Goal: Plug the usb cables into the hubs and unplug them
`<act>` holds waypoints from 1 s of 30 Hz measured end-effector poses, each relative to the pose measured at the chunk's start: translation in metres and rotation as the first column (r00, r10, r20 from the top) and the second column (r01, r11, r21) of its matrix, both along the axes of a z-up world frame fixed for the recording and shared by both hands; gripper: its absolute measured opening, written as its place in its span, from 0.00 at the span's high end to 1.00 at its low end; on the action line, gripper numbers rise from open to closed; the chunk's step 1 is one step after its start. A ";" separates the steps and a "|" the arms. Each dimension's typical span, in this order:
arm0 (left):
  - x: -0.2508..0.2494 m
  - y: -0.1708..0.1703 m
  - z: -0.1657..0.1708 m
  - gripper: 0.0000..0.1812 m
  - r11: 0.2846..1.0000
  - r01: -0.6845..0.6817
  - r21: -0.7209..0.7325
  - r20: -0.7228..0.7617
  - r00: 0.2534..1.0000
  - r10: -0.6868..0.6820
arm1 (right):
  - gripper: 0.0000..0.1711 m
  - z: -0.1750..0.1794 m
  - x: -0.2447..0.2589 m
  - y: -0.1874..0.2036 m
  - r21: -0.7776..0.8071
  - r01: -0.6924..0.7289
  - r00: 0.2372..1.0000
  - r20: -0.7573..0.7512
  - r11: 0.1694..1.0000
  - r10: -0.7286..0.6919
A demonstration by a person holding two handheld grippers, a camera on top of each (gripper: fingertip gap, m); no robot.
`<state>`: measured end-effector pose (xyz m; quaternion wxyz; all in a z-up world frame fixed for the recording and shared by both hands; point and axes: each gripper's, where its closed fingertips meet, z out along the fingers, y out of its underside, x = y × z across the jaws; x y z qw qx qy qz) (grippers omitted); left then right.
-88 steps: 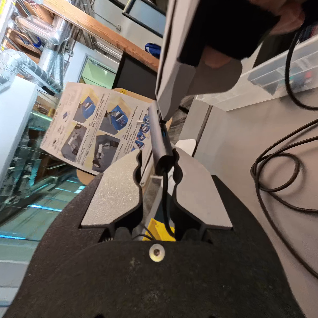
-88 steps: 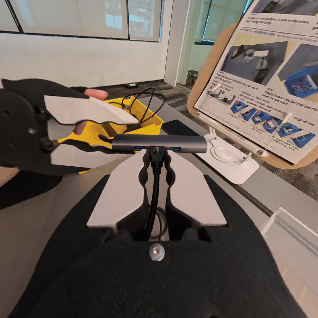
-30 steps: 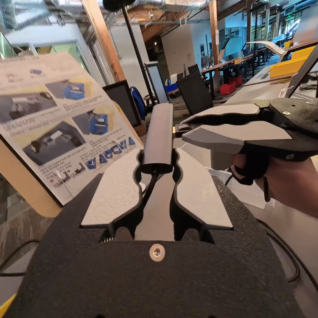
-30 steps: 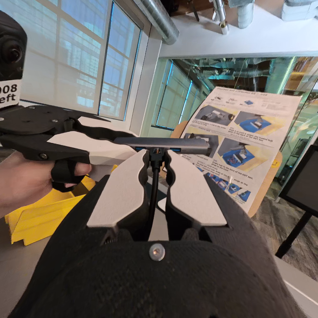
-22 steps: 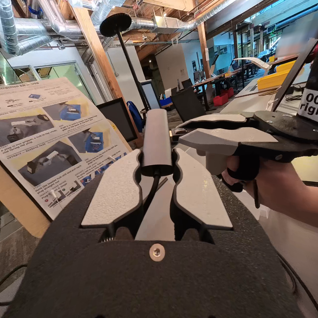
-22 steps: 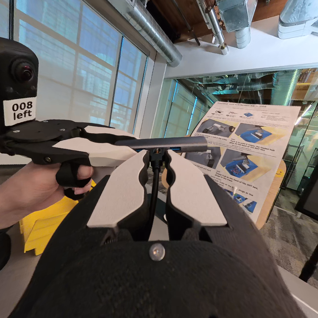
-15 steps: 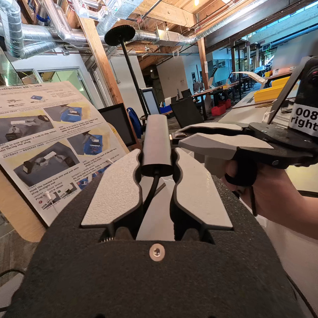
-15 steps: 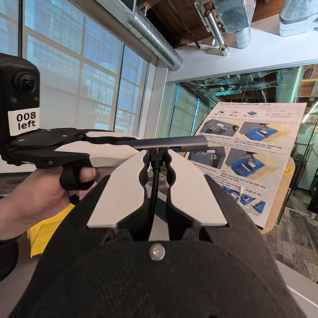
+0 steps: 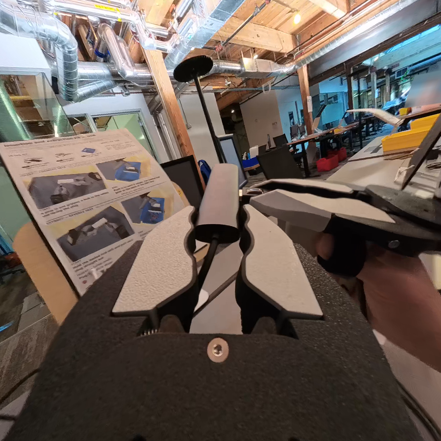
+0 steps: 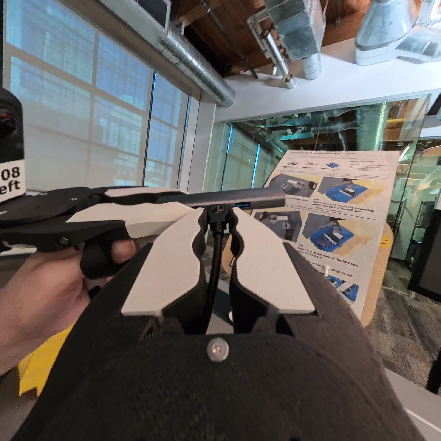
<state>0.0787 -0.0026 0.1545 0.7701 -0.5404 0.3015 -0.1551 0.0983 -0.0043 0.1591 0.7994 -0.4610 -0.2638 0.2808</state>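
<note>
My left gripper (image 9: 217, 212) is shut on the near end of a grey USB hub (image 9: 219, 198), which points away from me; the hub's black cable (image 9: 207, 257) hangs down between the fingers. My right gripper (image 10: 218, 212) is shut on a black USB plug (image 10: 217, 216), whose cable (image 10: 214, 262) runs back between its fingers. The plug's tip sits at a side port of the hub (image 10: 238, 199), which lies crosswise in this view. The right gripper's fingers (image 9: 298, 207) come in from the right, the left gripper's fingers (image 10: 133, 214) from the left. Both are held up in the air.
An instruction sheet on a wooden board (image 9: 90, 198) stands left of the hub and shows at the right in the right wrist view (image 10: 334, 214). A yellow bin (image 10: 31, 372) sits low at the left. A black pole lamp (image 9: 205, 114), a dark monitor (image 9: 186, 181) and the grey table (image 9: 214, 317) lie beyond.
Both grippers have risen from the table and tilted up together, still holding the hub and the plug. Over the last half second they shifted only slightly.
</note>
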 end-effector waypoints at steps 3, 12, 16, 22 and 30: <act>-0.006 0.001 0.000 0.81 1.000 0.007 0.002 0.007 1.000 -0.007 | 0.90 0.000 -0.005 -0.001 0.024 0.037 0.998 0.047 0.999 -0.038; -0.009 0.005 -0.007 0.81 0.999 0.035 -0.033 -0.020 0.999 -0.035 | 0.90 -0.007 -0.007 0.001 0.003 0.039 0.998 0.057 0.999 -0.039; -0.010 0.009 -0.009 0.81 0.997 0.046 -0.063 0.020 0.999 -0.045 | 0.90 -0.009 -0.008 0.006 -0.018 0.101 0.994 0.047 0.995 -0.100; -0.016 0.008 -0.005 0.81 0.997 0.053 -0.055 0.004 0.999 -0.052 | 0.90 -0.006 -0.013 0.003 -0.007 0.070 0.996 0.060 0.998 -0.069; -0.016 0.008 -0.006 0.81 0.996 0.059 -0.063 -0.016 0.998 -0.060 | 0.90 -0.007 -0.012 0.003 -0.012 0.001 0.996 0.089 1.000 0.000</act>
